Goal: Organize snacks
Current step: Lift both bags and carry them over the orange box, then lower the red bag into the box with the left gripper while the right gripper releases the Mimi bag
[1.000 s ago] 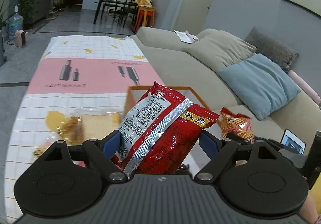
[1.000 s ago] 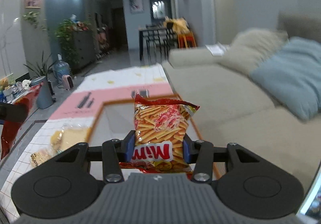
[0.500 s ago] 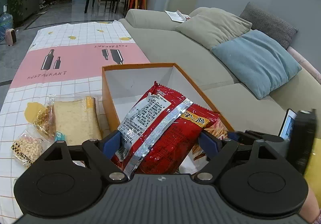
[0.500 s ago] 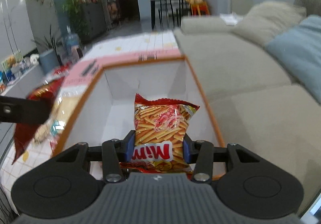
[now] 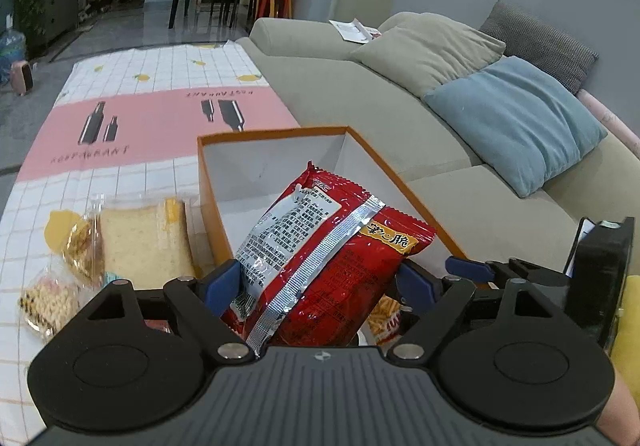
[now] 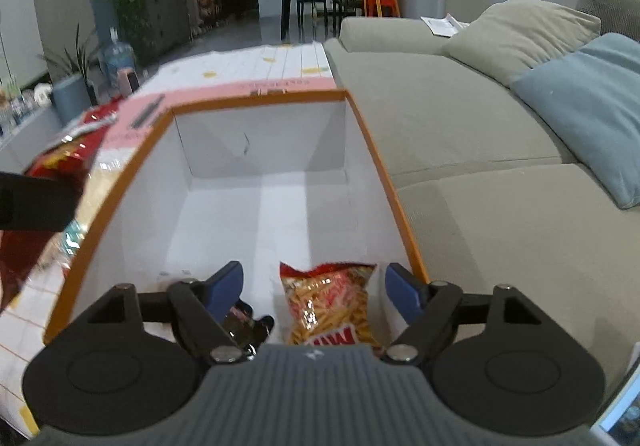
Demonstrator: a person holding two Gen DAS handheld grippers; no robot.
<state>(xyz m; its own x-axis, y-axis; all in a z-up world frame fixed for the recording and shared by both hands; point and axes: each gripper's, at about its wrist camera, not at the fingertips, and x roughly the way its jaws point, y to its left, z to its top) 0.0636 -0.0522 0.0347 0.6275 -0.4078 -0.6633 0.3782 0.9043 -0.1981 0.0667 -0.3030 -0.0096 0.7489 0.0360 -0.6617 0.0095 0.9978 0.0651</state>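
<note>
The fry-stick snack bag (image 6: 330, 304) lies on the white floor of the orange-rimmed box (image 6: 362, 126), at its near end, close to the right wall. It sits between the blue pads of the right claw (image 6: 314, 288), nearer the right pad, but neither pad touches it: the jaws have just been opening and now stand spread wide, with the bag loose below them. In the left wrist view a corner of the same bag (image 5: 384, 320) peeks out under the other packet.

The red snack packet (image 5: 320, 266) is pinched in the left claw (image 5: 318, 284), both blue pads pressing its lower sides. It stands tilted, printed back and silver seam facing the camera, held over the box's near left edge (image 5: 208, 202).

Left of the box, on the checked tabletop (image 5: 132, 174), lie a wrapped sandwich slice (image 5: 140, 242), a wrapped pastry (image 5: 78, 246) and a small bag of puffed bits (image 5: 44, 300). A grey sofa (image 6: 460, 150) with a blue cushion (image 6: 588, 102) runs along the right.
</note>
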